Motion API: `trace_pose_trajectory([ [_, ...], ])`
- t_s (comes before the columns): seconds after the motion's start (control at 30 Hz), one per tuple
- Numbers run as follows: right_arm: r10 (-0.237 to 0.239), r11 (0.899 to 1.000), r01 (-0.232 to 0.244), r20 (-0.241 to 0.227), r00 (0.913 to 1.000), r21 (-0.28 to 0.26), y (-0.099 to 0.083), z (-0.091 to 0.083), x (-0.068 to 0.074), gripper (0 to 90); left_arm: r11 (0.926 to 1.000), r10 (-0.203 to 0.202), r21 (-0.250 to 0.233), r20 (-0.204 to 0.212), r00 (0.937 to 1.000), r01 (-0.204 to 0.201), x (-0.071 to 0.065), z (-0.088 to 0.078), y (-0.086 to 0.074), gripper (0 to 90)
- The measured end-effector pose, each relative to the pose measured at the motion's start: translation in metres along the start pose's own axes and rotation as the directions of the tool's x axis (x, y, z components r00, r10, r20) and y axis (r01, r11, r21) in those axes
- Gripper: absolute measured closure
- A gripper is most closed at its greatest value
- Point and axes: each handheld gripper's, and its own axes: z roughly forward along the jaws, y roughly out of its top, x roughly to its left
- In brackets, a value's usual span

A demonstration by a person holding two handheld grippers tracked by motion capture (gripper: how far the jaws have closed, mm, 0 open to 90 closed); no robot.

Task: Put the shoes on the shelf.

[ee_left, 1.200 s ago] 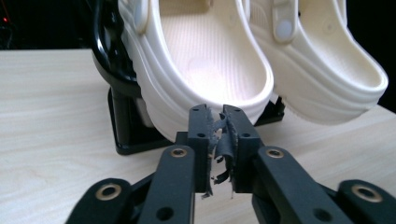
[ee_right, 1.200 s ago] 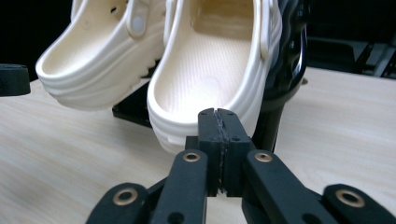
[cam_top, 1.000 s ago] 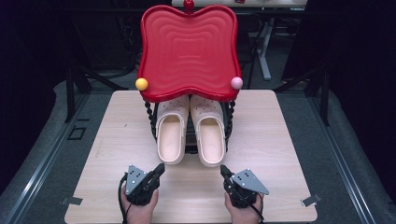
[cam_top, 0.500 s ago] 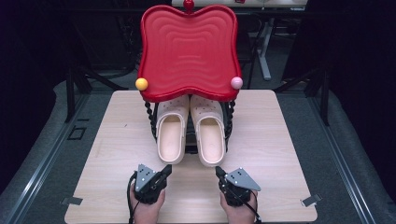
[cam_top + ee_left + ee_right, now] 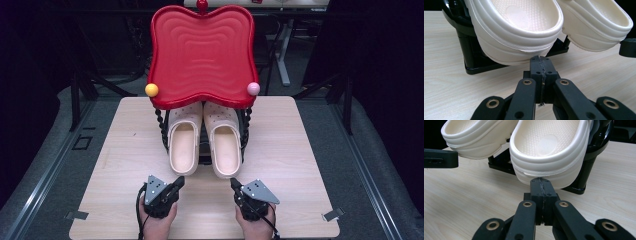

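Two cream clogs sit side by side, heels toward me, on a black rack point(image 5: 161, 125) under a red wavy tray point(image 5: 202, 55). The left clog point(image 5: 183, 145) point(image 5: 519, 32) has its heel just above and beyond my left gripper point(image 5: 181, 179) point(image 5: 541, 60), whose jaws are shut with nothing between them. The right clog point(image 5: 225, 145) point(image 5: 549, 150) stands the same way over my right gripper point(image 5: 233, 182) point(image 5: 541, 181), also shut and empty. Whether either tip touches a heel I cannot tell. Each gripper view catches the other clog point(image 5: 599, 25) point(image 5: 476, 135) to the side.
A yellow ball point(image 5: 151, 90) and a pink ball point(image 5: 253, 88) cap the tray's front corners. The pale wooden table point(image 5: 125, 150) has bare room left and right of the rack. Dark floor and metal frames surround it.
Both grippers have edged a little inward and toward the clog heels. The clogs and rack have not moved, and the jaws stay shut.
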Motion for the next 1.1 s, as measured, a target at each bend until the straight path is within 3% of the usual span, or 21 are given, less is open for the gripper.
trace_pose_trajectory([
  [0.57,0.0,1.0,0.0,0.002,1.0,0.012,0.004,0.001,0.001,89.8,0.9999,-0.011,0.002,-0.001,0.9999,0.011,0.006,-0.001,0.004,89.9],
  [1.1,0.003,1.0,-0.003,0.002,1.0,-0.005,0.02,0.019,-0.003,89.8,0.9999,0.014,0.007,0.0,0.9999,-0.014,0.016,0.016,0.026,89.9],
])
